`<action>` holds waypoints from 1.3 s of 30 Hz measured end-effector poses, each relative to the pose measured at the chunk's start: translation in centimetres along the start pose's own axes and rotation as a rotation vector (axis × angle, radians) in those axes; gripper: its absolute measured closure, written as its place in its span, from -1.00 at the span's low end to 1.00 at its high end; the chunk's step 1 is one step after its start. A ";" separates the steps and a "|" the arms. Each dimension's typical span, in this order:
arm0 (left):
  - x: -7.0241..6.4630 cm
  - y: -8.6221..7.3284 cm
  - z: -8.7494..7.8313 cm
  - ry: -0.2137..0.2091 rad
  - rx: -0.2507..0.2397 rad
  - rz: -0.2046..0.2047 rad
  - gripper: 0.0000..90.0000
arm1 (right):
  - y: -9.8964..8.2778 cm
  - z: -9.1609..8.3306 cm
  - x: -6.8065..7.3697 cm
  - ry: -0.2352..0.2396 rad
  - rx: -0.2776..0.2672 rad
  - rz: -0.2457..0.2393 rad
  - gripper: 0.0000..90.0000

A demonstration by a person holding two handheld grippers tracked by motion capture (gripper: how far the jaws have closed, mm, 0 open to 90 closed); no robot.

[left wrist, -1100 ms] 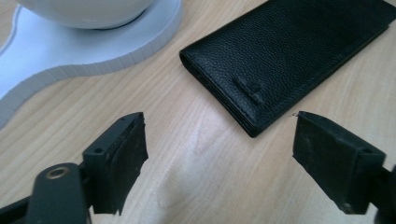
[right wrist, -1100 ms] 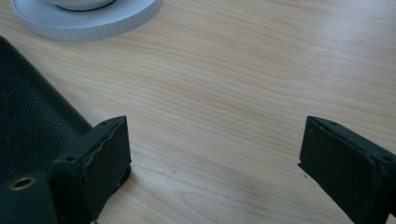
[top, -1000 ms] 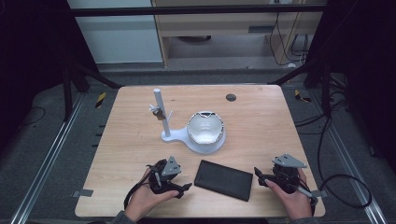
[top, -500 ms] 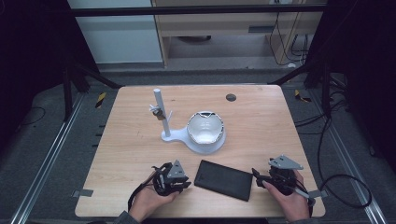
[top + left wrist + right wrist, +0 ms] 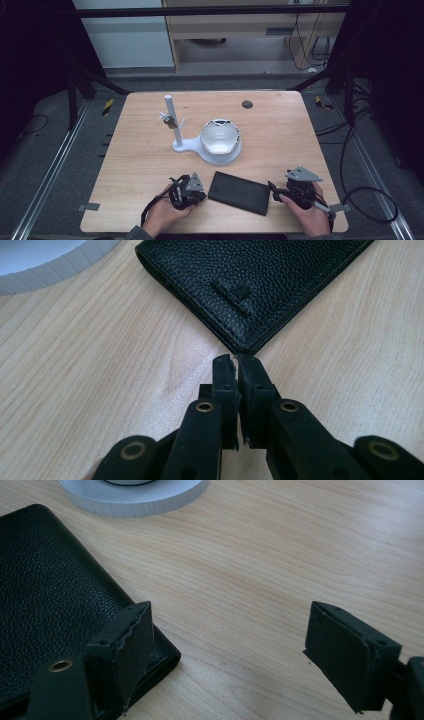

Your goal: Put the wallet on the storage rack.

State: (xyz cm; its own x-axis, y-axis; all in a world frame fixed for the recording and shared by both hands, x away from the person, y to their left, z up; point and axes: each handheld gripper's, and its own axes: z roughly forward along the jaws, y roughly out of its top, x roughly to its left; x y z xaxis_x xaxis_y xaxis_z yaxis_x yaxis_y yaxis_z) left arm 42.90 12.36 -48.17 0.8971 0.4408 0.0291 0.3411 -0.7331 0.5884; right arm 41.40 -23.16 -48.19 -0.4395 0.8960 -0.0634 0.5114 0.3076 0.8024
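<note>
- Left gripper: jaws were pressed together with nothing between them, tips parked at the near corner of the black leather wallet, touching or just short of it; contact could not be confirmed.
- Right gripper: jaws were spread wide, one pad set against the wallet's corner edge, the other over bare wood well clear of it.
- Change over the last second: both grippers were brought inward from positions apart from the wallet to its two short ends, left gripper at one end, right gripper at the other.
- Judged meaning: approach was finished, a two-ended pick or opening of the wallet was being set up; no grip was made yet.
- Wallet was lying flat and closed on the wooden table, near edge, in front of the white stand with its round base and bowl-shaped part.
- Gripper views gave jaw gaps and the wallet's embossed logo; the high view gave the layout and both hands, where jaw gaps were too small to be read.
</note>
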 end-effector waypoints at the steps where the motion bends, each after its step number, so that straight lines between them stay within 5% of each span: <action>1: 0.0 0.0 0.0 0.000 -0.002 -0.002 0.92 | 0.0 0.0 0.0 0.001 0.000 -0.002 -0.56; 23: -0.1 0.3 0.1 -0.005 -0.015 -0.003 0.95 | 0.3 -0.2 0.6 0.029 -0.019 -0.012 -0.57; 30: 0.4 0.6 -0.7 -0.027 -0.101 -0.056 0.93 | 1.6 -0.2 3.9 0.167 -0.022 -0.073 -0.68; 32: 0.6 1.0 -0.8 -0.038 -0.120 -0.072 0.91 | 2.3 -0.1 5.9 0.213 -0.002 -0.133 -0.73; 39: 1.0 1.9 0.0 -0.049 -0.111 -0.081 0.83 | 3.4 0.2 8.3 0.237 0.052 -0.223 -0.71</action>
State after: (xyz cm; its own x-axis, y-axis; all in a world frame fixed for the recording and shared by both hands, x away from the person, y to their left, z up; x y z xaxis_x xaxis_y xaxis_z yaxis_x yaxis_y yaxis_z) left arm 44.41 11.43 -47.06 0.8816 0.4681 -0.0602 0.3823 -0.6333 0.6729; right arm 39.62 -14.59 -46.06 -0.7012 0.7073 -0.0894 0.4179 0.5093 0.7523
